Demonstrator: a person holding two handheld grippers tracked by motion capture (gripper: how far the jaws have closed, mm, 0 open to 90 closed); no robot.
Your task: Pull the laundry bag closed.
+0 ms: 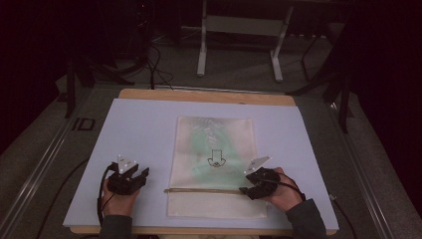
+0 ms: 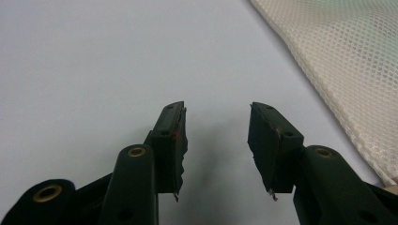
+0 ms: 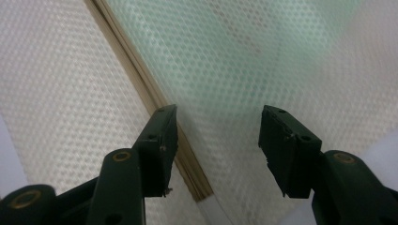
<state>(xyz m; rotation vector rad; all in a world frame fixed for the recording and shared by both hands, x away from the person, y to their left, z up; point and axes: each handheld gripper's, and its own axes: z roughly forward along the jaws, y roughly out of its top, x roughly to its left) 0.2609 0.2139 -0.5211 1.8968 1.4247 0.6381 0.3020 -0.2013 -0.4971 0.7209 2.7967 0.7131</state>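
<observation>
A cream mesh bag (image 1: 214,164) lies flat in the middle of the pale blue board (image 1: 144,129), with something green showing through its mesh and a tan zipper band (image 1: 204,189) across its near part. My right gripper (image 1: 245,189) hovers open at the zipper's right end; in the right gripper view the zipper band (image 3: 155,101) runs under its left jaw, and the mesh bag (image 3: 244,61) spreads beneath both. My left gripper (image 1: 144,175) rests open on the board left of the bag, with bare board between its jaws (image 2: 217,136) and the mesh bag's edge (image 2: 347,65) at the right.
The board sits on a wooden table (image 1: 209,95) whose far edge shows. Beyond stands a metal frame (image 1: 239,40) on a grey floor, with cables (image 1: 157,69) trailing. Dark stands flank both sides of the table.
</observation>
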